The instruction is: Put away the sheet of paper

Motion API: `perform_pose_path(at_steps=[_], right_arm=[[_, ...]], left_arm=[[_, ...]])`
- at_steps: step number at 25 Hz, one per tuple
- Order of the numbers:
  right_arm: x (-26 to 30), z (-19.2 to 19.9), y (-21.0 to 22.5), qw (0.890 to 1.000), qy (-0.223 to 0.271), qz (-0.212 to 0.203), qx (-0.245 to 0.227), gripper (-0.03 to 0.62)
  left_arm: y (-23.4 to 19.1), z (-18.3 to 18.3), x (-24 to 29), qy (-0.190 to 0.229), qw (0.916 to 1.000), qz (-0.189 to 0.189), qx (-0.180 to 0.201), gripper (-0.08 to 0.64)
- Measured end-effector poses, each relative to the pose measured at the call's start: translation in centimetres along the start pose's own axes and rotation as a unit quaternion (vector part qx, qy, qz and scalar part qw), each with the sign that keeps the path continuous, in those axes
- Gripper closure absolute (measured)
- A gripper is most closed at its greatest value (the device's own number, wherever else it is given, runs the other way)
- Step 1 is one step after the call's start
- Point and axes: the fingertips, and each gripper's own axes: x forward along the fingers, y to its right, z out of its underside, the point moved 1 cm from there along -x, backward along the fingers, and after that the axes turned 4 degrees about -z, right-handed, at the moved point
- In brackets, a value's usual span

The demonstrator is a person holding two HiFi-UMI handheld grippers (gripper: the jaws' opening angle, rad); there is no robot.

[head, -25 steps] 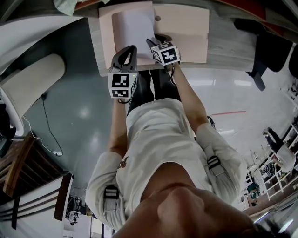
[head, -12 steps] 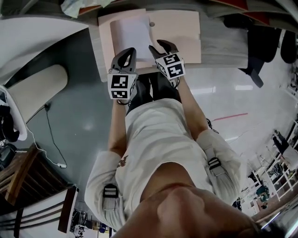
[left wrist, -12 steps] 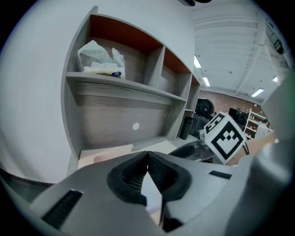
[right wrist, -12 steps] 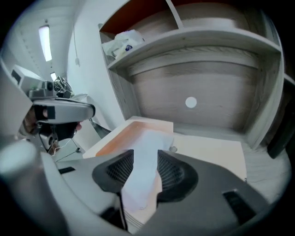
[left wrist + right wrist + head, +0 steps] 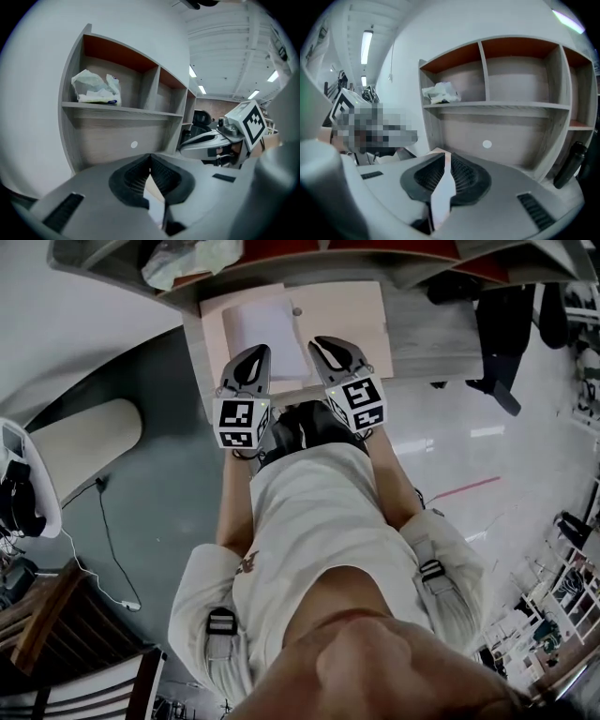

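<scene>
- The sheet of paper lies flat on the left half of an open beige folder. The folder sits on the left part of the grey tabletop and reaches its near edge.
- The left gripper has its tip over the sheet's near left corner, by the tabletop's near edge. Its jaws meet at the tips. A pale wedge shows in the gap behind them, and I cannot tell whether anything is pinched there.
- The right gripper is just beside the sheet's near right corner, over the folder's right half. Its jaws are closing on a thin pale flap with a pinkish edge, seen edge-on between the pads. The flap looks like the folder's cover rather than the sheet.
- The marker cubes on both grippers bear black-and-white square patterns.
- A crumpled white bag sits in the upper left compartment of the shelf unit along the tabletop's back edge.
</scene>
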Motion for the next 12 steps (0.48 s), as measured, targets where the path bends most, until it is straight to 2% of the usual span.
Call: perform_pose_path(at_steps=[6,12], right_arm=[[-3.0,-3.3,-0.5,0.999,0.039,0.013,-0.022,0.572],[-3.7,-3.9,-1.2,0.999,0.044,0.016,-0.022,0.571]], left_arm=[[0.5,-2.1,-1.4,0.022,0.9997,0.005,0.007,0.54],[0.5,-2.8,-2.7,0.029,0.9995,0.008,0.012,0.54]])
